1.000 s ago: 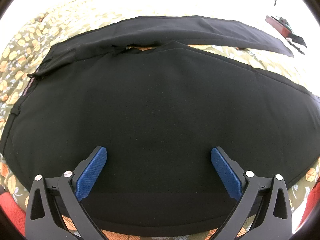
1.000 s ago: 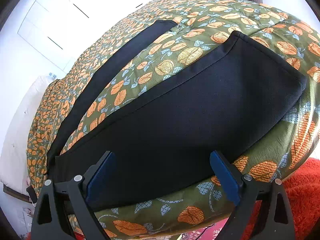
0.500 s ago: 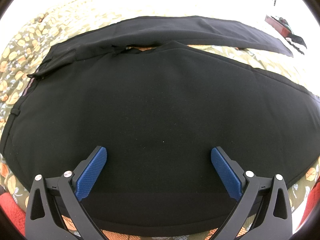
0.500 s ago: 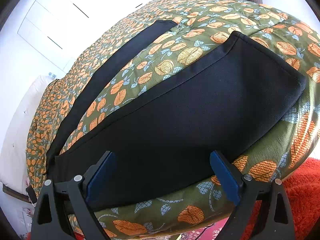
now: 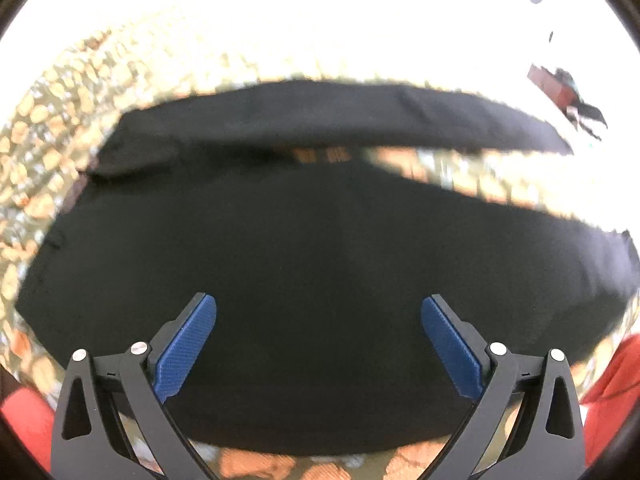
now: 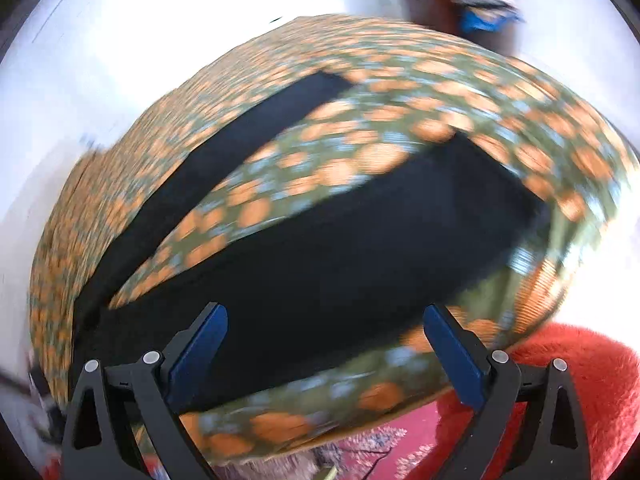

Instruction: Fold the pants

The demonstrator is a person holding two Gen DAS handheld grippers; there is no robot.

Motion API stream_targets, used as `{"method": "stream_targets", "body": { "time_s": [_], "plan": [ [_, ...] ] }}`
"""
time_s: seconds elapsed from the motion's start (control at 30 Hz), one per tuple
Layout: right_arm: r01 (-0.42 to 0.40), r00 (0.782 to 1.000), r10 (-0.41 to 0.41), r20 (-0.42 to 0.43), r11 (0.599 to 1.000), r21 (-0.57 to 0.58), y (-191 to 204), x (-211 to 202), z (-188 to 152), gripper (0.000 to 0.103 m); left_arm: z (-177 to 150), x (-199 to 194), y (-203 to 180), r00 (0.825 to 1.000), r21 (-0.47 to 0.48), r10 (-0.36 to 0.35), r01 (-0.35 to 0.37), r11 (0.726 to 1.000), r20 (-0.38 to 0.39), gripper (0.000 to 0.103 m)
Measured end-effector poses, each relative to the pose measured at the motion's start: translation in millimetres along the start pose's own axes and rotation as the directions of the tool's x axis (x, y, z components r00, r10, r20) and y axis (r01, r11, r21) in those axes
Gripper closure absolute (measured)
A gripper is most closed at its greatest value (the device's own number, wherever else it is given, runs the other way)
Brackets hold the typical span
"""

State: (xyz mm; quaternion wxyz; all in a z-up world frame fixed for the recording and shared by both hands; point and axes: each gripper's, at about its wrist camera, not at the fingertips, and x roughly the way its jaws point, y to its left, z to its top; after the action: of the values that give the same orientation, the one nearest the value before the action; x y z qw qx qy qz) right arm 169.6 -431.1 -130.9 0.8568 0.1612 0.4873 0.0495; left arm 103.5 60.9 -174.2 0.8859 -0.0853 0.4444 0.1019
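Black pants (image 5: 304, 240) lie spread flat on a bed with an orange-leaf cover (image 5: 44, 148). In the left wrist view the waist end is at the left and the two legs run to the right, the far leg (image 5: 360, 116) apart from the near one. My left gripper (image 5: 319, 320) is open and empty above the near leg's upper part. In the right wrist view the near leg (image 6: 340, 248) ends in a hem at the right and the far leg (image 6: 224, 152) runs behind it. My right gripper (image 6: 326, 328) is open and empty above the near leg's front edge.
The bed cover (image 6: 440, 92) falls away at the front edge (image 6: 320, 420). A red fluffy rug (image 6: 568, 380) lies on the floor at the right. Dark furniture with blue cloth (image 6: 480, 12) stands at the back. White walls surround the bed.
Both views are now blurred by motion. Both grippers have pulled back and up a little, so the pants look smaller. Both grippers stay open.
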Motion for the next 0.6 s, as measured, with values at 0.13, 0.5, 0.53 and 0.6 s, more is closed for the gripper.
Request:
{"method": "stream_targets", "body": {
  "time_s": [0.13, 0.5, 0.53, 0.6],
  "plan": [
    [-0.146, 0.987, 0.132, -0.093, 0.976, -0.164, 88, -4, 27, 0.005, 42, -9, 30, 0.998, -0.068, 0.008, -0.003, 0.998, 0.069, 0.001],
    [-0.379, 0.918, 0.265, -0.296, 0.806, -0.454, 304, 127, 100, 0.002, 89, 25, 127, 0.991, -0.391, 0.116, -0.081, 0.917, 0.066, 0.001],
    [-0.388, 0.912, 0.259, -0.316, 0.792, -0.470, 310, 149, 105, 0.002, 85, 27, 128, 0.992, -0.389, 0.118, -0.088, 0.917, 0.055, 0.001],
    [-0.379, 0.915, 0.235, -0.327, 0.779, -0.499, 307, 182, 116, 0.002, 73, 33, 126, 0.991, -0.363, 0.134, -0.116, 0.925, 0.024, 0.001]
  ]
}}
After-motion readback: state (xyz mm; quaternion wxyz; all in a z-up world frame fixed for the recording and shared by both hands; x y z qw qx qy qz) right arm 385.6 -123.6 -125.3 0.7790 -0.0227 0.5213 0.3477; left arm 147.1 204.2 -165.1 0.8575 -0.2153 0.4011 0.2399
